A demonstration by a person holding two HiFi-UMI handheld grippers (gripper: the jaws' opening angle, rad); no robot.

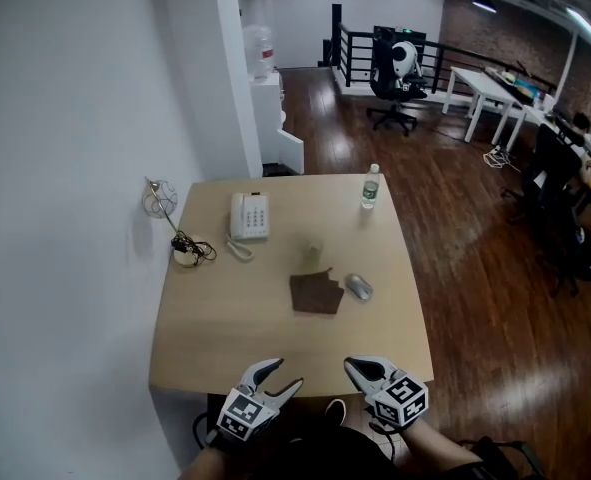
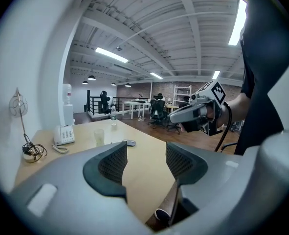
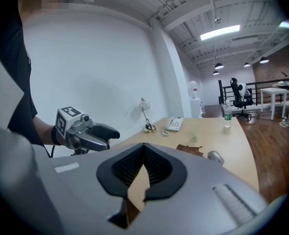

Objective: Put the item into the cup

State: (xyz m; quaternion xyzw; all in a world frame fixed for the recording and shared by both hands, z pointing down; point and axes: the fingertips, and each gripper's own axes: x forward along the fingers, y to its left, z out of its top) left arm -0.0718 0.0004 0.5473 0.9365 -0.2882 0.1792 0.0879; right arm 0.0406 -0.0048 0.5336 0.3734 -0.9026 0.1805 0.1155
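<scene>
At the table's six o'clock edge, the left gripper holds its fingers apart and empty, the right gripper has its fingers closed on nothing, and the cup stands toward twelve o'clock.

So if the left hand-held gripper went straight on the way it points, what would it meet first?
Most likely the bare tabletop: only that shows between the open jaws of the left hand-held gripper. The mouse and cup lie further on, but depth is hard to judge.

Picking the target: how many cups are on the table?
1: a clear cup near the middle of the table, just beyond the brown cloth, right of the phone. None appears hidden.
</scene>
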